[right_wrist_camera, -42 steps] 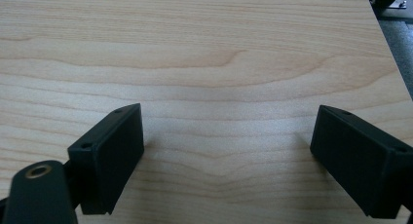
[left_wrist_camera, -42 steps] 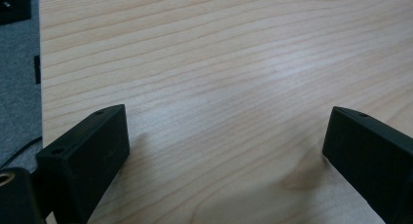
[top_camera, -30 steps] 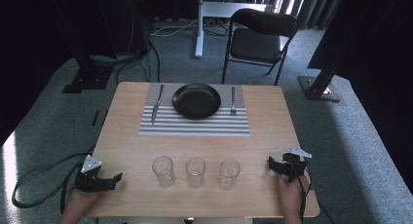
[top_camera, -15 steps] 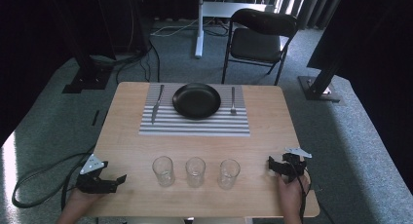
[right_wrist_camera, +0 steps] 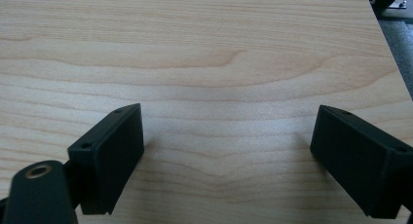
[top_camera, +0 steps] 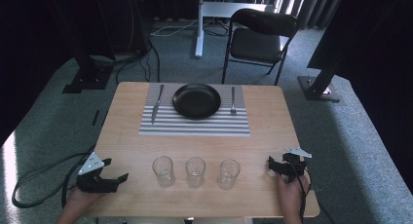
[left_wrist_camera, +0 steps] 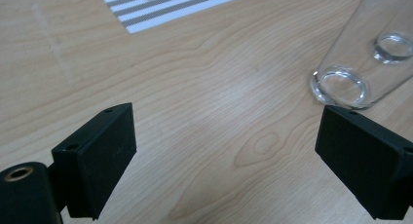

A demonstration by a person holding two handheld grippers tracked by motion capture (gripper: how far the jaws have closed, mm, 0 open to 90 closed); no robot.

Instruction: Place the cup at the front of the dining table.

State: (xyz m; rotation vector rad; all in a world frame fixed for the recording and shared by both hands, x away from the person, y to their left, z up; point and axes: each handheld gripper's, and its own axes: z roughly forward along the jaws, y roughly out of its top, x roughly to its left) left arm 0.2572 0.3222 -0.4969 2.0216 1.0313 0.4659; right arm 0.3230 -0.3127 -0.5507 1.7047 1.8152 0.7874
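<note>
Three clear empty glasses stand in a row near the table's front edge: the left glass [top_camera: 163, 170], the middle glass [top_camera: 195, 171] and the right glass [top_camera: 229, 173]. My left gripper [top_camera: 116, 169] hovers at the near left corner and points toward the row. It is open, its jaws have just been closing a little, and nothing is between them. In the left gripper view the left gripper [left_wrist_camera: 224, 151] faces bare wood, with the left glass [left_wrist_camera: 348, 63] ahead on the right. My right gripper [top_camera: 272, 166] rests open near the front right corner. In its own view the right gripper [right_wrist_camera: 229, 151] holds nothing.
A striped placemat [top_camera: 195, 125] lies at the table's far side with a black plate [top_camera: 197, 100] on it. A piece of cutlery [top_camera: 157, 107] lies left of the plate and another [top_camera: 233, 100] right of it. A folding chair [top_camera: 260, 39] stands beyond the table.
My left gripper has lifted slightly at the near left corner. The right gripper and the glasses have stayed where they were.
</note>
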